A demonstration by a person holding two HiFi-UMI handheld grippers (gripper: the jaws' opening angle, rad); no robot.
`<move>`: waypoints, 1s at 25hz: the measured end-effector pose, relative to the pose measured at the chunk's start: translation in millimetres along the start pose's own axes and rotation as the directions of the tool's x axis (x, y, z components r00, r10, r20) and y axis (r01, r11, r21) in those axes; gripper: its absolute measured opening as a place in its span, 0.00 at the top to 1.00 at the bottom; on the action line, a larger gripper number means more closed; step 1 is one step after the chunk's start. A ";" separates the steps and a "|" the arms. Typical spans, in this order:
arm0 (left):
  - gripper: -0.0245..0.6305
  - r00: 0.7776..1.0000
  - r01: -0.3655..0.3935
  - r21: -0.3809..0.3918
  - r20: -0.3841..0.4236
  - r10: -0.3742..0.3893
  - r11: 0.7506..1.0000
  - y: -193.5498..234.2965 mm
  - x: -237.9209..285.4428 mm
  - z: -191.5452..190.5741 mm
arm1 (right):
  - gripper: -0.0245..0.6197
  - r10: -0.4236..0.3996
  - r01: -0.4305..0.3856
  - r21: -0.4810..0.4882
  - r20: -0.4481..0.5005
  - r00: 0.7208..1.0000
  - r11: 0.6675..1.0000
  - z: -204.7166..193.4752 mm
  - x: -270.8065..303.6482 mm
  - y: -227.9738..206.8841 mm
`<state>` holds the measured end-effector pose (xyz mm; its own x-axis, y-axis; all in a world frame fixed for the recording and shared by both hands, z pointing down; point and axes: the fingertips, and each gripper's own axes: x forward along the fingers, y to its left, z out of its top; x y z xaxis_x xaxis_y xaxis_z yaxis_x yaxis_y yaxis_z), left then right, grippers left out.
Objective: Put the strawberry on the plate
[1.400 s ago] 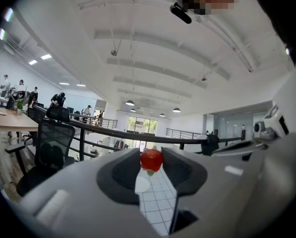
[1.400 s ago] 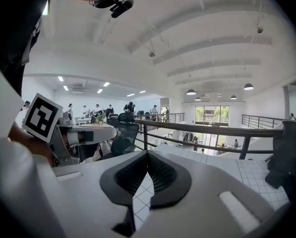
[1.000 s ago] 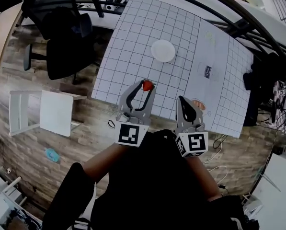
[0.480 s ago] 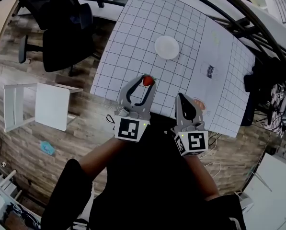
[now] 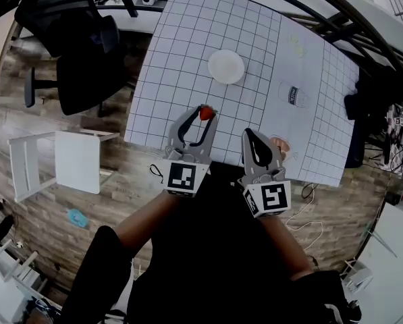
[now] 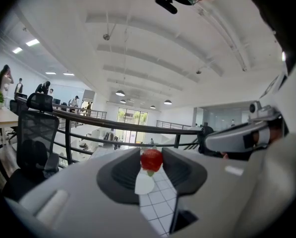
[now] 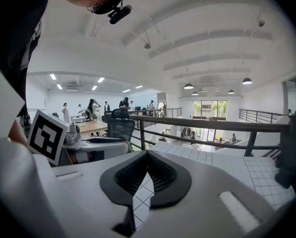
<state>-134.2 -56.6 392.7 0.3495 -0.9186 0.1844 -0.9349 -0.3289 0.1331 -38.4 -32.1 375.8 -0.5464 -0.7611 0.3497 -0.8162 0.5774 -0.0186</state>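
Strawberry (image 6: 151, 159) in L gripper (image 5: 204, 115) pinch, R gripper (image 5: 250, 135) jaws together; plate (image 5: 226, 67) beyond, chair (image 5: 86, 79) by table (image 5: 187, 39).

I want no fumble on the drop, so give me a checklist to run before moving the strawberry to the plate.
1. Strawberry pinched between left gripper jaws: ok.
2. Plate bare: ok.
3. Strawberry above plate: not ok, short of it.
4. Nothing lying between them: ok.
5. Right gripper shut, empty, aside: ok.
6. Strawberry's height over table: cannot tell.
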 end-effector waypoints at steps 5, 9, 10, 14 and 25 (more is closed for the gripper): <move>0.75 0.999 0.029 0.008 -0.020 -0.029 1.000 -5.8 28.8 0.0 | 0.97 -0.033 0.033 0.012 0.012 0.999 0.999 4.5 1.4 -24.0; 0.75 0.998 0.041 0.020 -0.039 -0.040 0.999 -7.2 56.1 -3.4 | 0.97 -0.067 0.067 0.019 0.042 0.997 0.998 15.4 5.8 -50.5; 0.75 0.998 0.042 0.025 -0.041 -0.041 0.999 -6.9 62.5 -4.1 | 0.97 -0.073 0.072 0.020 0.047 0.996 0.997 17.5 7.2 -56.1; 0.75 0.997 0.030 0.040 -0.075 -0.027 0.999 -4.8 87.3 -18.7 | 0.97 -0.082 0.080 0.030 0.050 0.995 0.996 16.6 14.5 -76.1; 0.75 0.980 0.003 0.078 -0.200 0.013 0.997 5.0 169.1 -69.7 | 0.97 -0.062 0.062 0.049 0.018 0.998 0.997 3.3 43.1 -124.9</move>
<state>-75.5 -198.2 492.4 0.3428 -0.8603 0.3773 -0.9358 -0.3478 0.0570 39.4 -138.0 390.1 -0.4975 -0.8008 0.3334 -0.8566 0.5142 -0.0431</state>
